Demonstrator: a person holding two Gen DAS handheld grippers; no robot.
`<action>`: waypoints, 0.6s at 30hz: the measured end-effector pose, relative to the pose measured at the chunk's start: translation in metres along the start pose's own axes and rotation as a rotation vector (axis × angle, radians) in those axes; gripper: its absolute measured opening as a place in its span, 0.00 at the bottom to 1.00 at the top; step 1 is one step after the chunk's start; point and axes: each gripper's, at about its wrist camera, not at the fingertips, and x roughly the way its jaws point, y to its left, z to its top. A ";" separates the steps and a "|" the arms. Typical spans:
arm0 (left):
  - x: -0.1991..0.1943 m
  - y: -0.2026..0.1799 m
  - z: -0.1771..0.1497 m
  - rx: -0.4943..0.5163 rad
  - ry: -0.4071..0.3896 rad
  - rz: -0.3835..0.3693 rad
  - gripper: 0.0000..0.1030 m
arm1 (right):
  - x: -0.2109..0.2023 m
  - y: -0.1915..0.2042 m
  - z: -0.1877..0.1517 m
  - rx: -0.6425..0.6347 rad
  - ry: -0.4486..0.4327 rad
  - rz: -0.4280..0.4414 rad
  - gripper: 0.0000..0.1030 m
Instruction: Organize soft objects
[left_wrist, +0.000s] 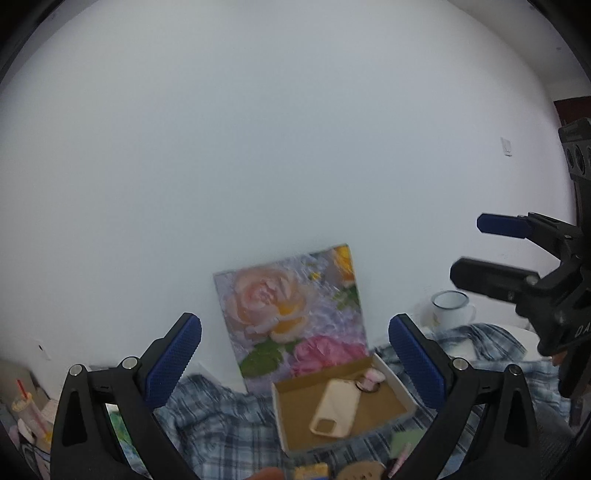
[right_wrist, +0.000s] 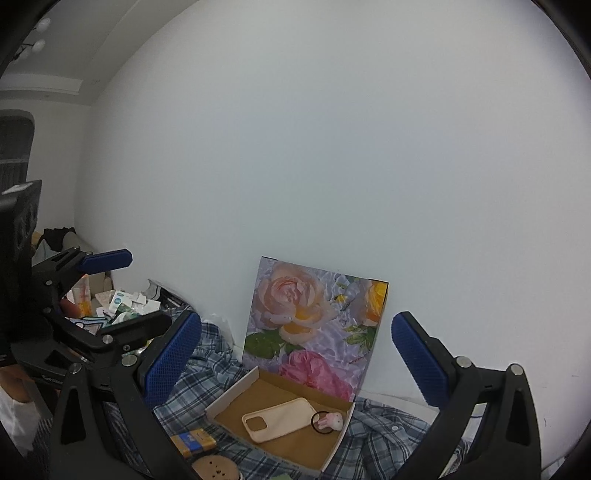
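Both grippers hang above the plaid shirt with nothing between the fingers: the left gripper has its jaws spread wide, and the right gripper is wide apart too. A shallow cardboard box lies on the shirt, and inside it are a cream phone case and, touching its end, a black hair tie with a pink bunny. Behind the box a flower picture leans on the white wall, and a white enamel mug stands further right.
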 end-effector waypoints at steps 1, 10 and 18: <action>-0.001 0.000 -0.003 -0.005 0.009 -0.010 1.00 | -0.004 0.001 -0.004 0.001 -0.009 -0.002 1.00; 0.001 -0.011 -0.047 -0.024 0.057 -0.030 1.00 | -0.039 0.011 -0.055 -0.014 -0.059 0.008 1.00; 0.024 -0.009 -0.088 -0.053 0.148 -0.033 1.00 | -0.030 0.002 -0.105 0.041 0.032 0.019 1.00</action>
